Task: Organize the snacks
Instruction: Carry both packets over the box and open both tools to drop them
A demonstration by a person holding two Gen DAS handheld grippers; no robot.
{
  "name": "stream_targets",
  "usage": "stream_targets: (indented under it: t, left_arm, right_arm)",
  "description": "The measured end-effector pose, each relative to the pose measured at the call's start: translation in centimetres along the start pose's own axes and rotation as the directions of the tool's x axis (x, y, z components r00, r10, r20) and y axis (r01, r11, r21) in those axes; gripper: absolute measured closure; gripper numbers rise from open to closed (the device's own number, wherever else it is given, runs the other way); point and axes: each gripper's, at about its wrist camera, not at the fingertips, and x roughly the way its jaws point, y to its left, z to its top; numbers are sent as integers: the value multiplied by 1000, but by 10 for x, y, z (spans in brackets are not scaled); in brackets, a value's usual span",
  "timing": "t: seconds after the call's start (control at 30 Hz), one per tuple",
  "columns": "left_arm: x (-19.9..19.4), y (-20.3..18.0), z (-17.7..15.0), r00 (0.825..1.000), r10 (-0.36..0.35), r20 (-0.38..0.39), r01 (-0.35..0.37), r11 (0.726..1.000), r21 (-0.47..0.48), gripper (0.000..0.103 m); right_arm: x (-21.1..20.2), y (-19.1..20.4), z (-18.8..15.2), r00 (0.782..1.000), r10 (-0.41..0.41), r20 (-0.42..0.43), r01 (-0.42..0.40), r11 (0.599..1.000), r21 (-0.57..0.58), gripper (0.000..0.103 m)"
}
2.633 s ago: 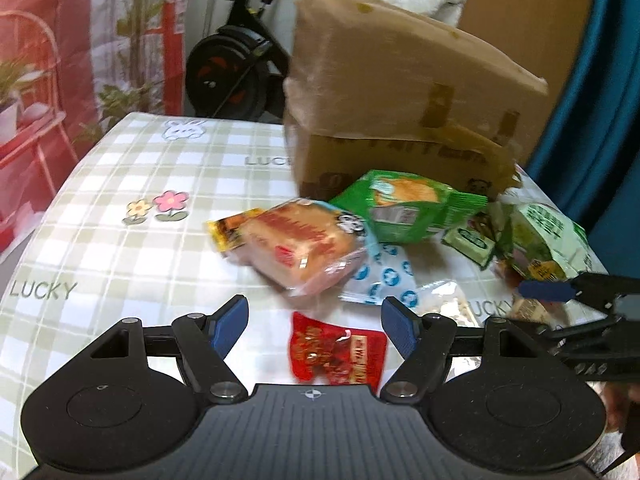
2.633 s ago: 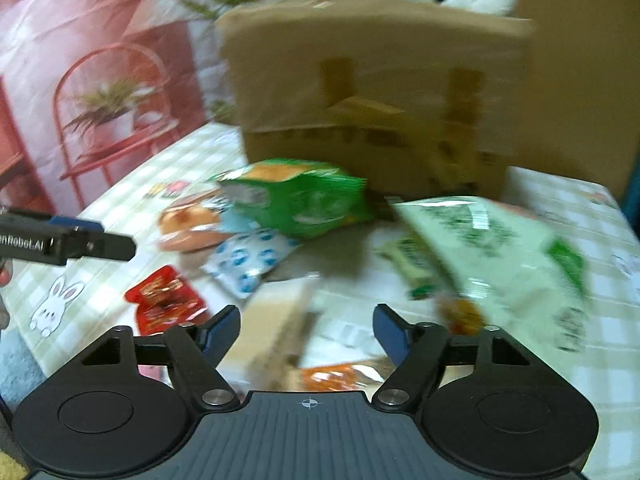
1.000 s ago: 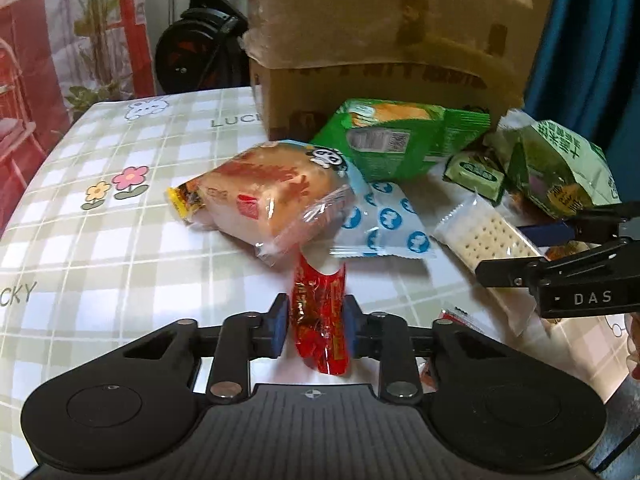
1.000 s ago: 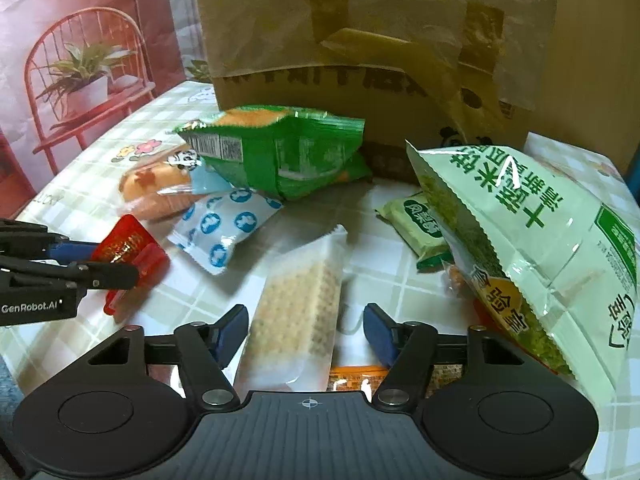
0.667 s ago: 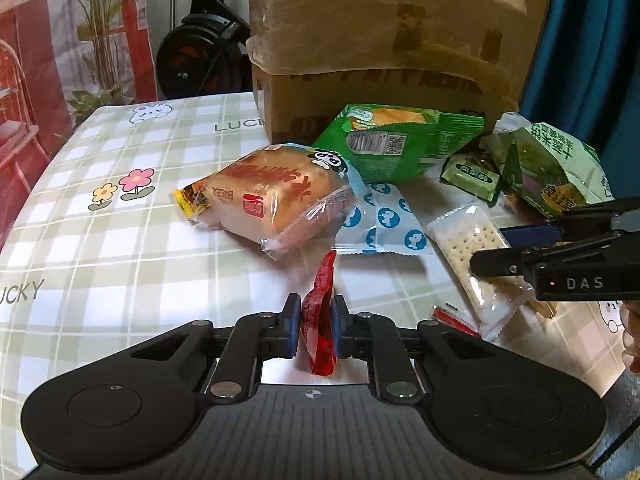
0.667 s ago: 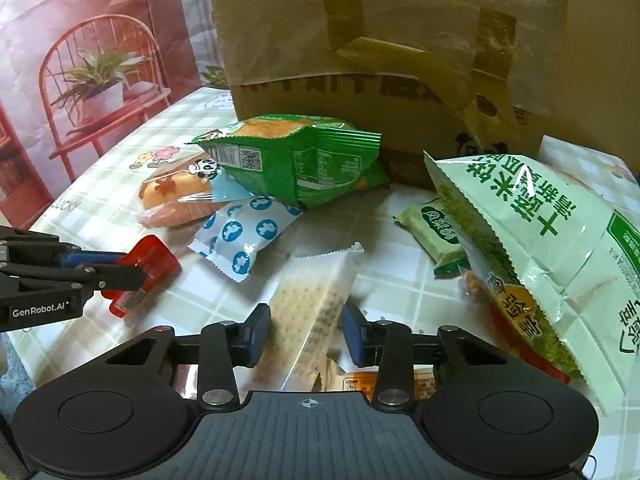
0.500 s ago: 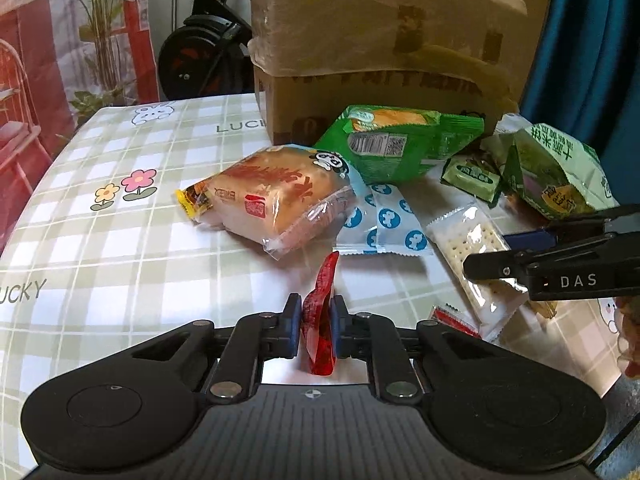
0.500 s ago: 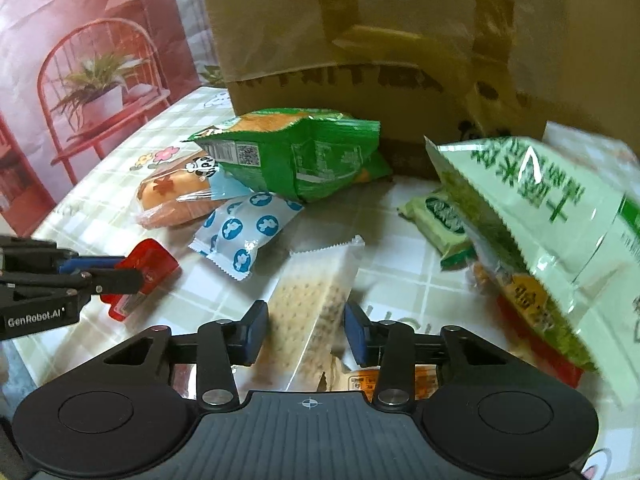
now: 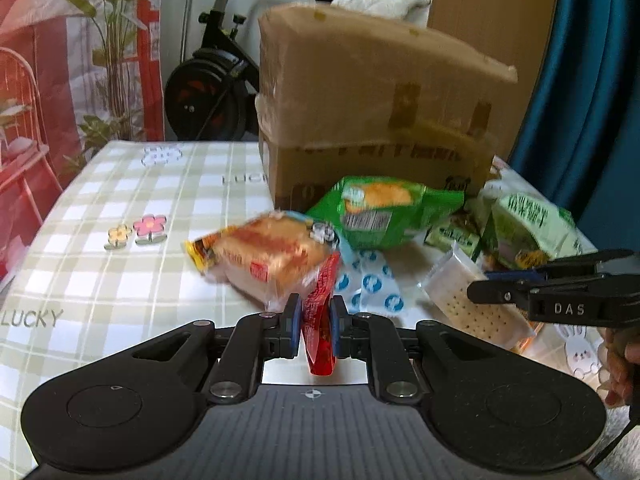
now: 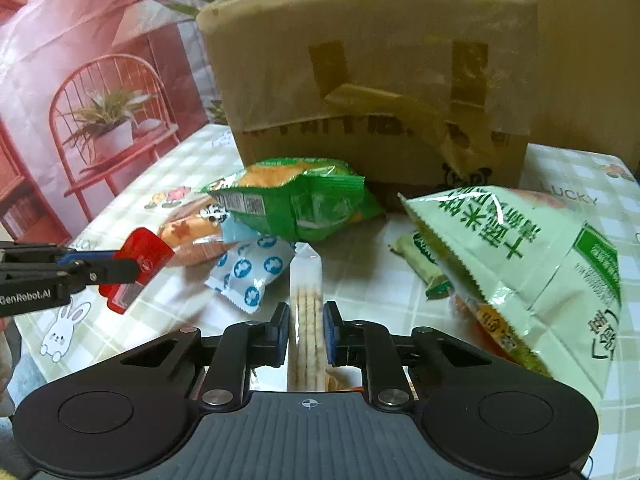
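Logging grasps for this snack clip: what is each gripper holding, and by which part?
Left gripper: red snack packet, pinched mid-length. Right gripper: clear cracker pack, clamped across its flat faces, mid-length.

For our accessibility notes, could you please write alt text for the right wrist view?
The right gripper pinches a clear cracker pack edge-on above the checked tablecloth. At left, the left gripper holds a red packet.

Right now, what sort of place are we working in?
Most likely a room in someone's home: an exercise bike stands behind a table under a checked tablecloth, with a taped cardboard box and loose snack packets on it.
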Motion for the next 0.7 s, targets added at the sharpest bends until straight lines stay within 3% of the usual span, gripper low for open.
stream_targets:
  t: [0.17, 0.33, 0.53, 0.7]
  left_arm:
    - [-15, -7, 20, 998, -8, 65, 6, 1000, 23, 87]
    - [-28, -13, 52, 988, -20, 155, 13, 999, 45, 87]
    - [-34, -23, 110, 962, -58, 265, 36, 996, 86, 87]
    - [-20, -44, 165, 937, -80, 340, 27, 987, 155, 87]
  right_arm:
    - [-21, -2, 14, 998, 13, 65, -14, 1000, 2, 87]
    - [-56, -12, 47, 982, 28, 186, -31, 999, 16, 87]
    - [-93, -32, 111, 938, 32, 346, -29, 999, -12, 87]
    - [-104, -53, 177, 891, 9, 454, 21, 998, -60, 87]
